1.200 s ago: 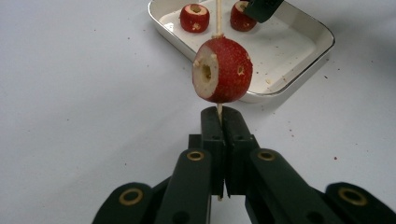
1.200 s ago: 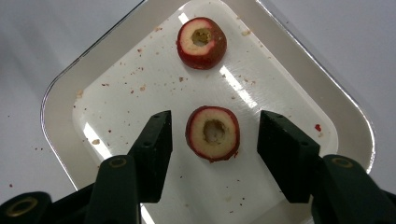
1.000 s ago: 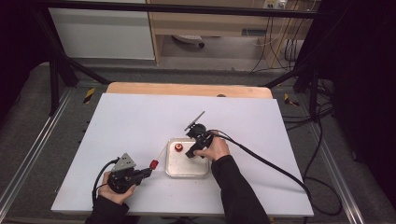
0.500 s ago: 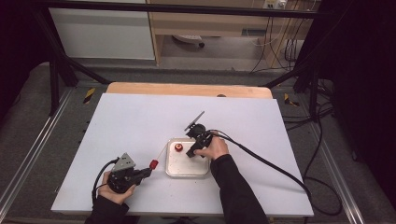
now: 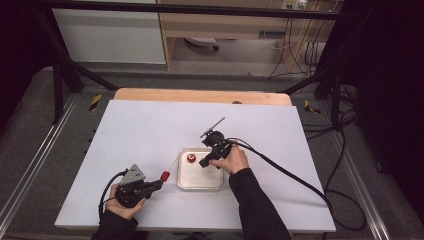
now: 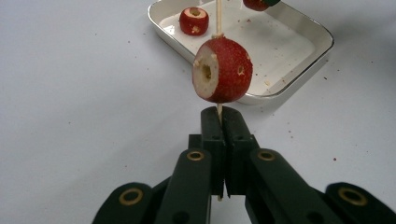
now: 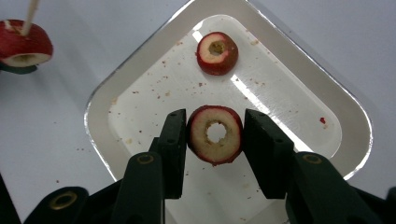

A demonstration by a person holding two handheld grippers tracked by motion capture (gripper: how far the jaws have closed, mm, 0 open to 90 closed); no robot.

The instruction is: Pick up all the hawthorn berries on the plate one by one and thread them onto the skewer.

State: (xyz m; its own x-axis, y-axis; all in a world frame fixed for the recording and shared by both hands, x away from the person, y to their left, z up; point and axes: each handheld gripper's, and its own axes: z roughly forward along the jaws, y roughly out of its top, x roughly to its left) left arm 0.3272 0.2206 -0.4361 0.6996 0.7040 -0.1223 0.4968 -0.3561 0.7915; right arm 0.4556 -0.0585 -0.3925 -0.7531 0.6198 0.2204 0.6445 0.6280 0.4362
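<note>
Cored fruit (image 7: 215, 134) between right tongs (image 7: 214, 140)

White table (image 5: 150, 125), grey floor (image 5: 30, 130) — wooden cabinet (image 5: 225, 25), black frame (image 5: 60, 75)

We see open bench (image 5: 140, 130) left and behind, tray (image 5: 200, 184) and skewer (image 5: 171, 165) blocking the middle
</note>
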